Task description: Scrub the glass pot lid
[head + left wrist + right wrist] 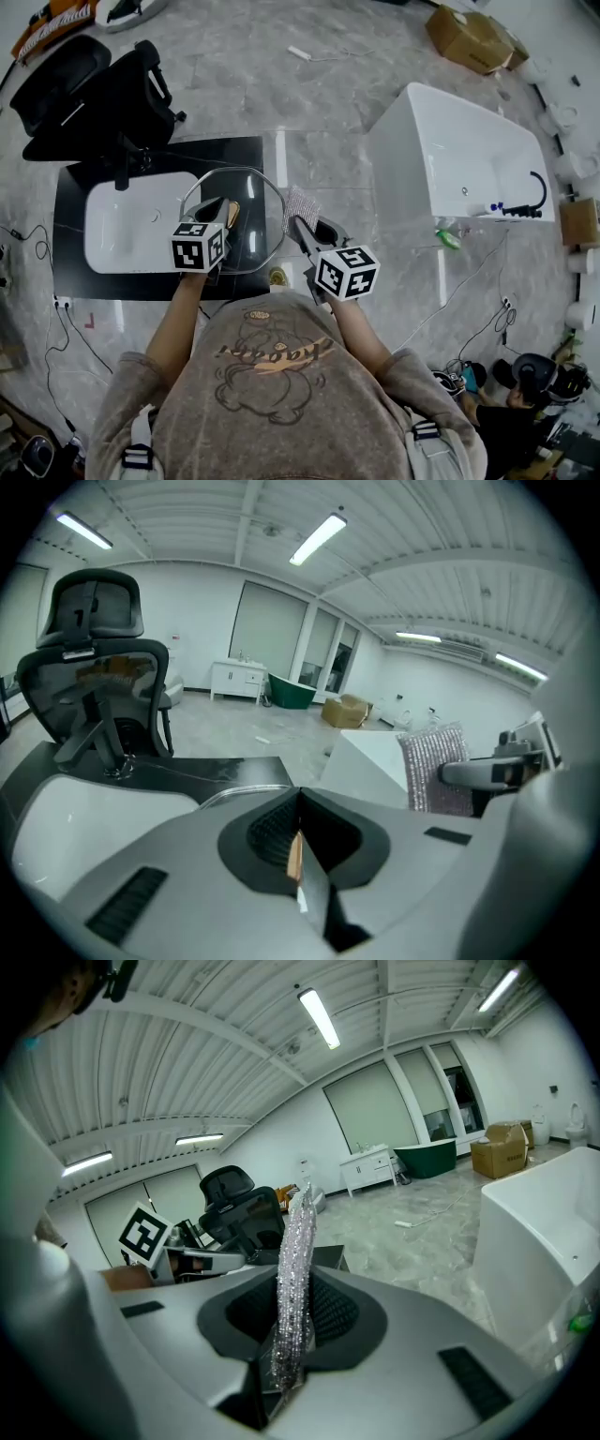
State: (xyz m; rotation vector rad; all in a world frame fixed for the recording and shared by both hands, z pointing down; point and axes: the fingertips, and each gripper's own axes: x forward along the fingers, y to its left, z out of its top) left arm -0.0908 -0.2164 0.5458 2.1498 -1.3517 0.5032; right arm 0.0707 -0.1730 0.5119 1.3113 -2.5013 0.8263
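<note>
Round glass pot lid with metal rim point(255, 225): held over the right end of the white rectangular basin point(122, 234). The left gripper point(217, 208) is clamped on its tan knob point(232, 214), which is largely hidden by the jaws. Silver mesh scrubbing cloth point(300, 202): pinched in the right gripper point(302, 225), just beside the lid's right rim; contact cannot be told.

I wear a taupe sweatshirt point(281, 375) printed with a cartoon bear and orange script, plus white straps point(137, 441) with black buckles. My left gripper point(217, 208) and right gripper point(300, 225) are grey with ribbed black pads, and each carries a black-and-white marker cube point(199, 247).
</note>
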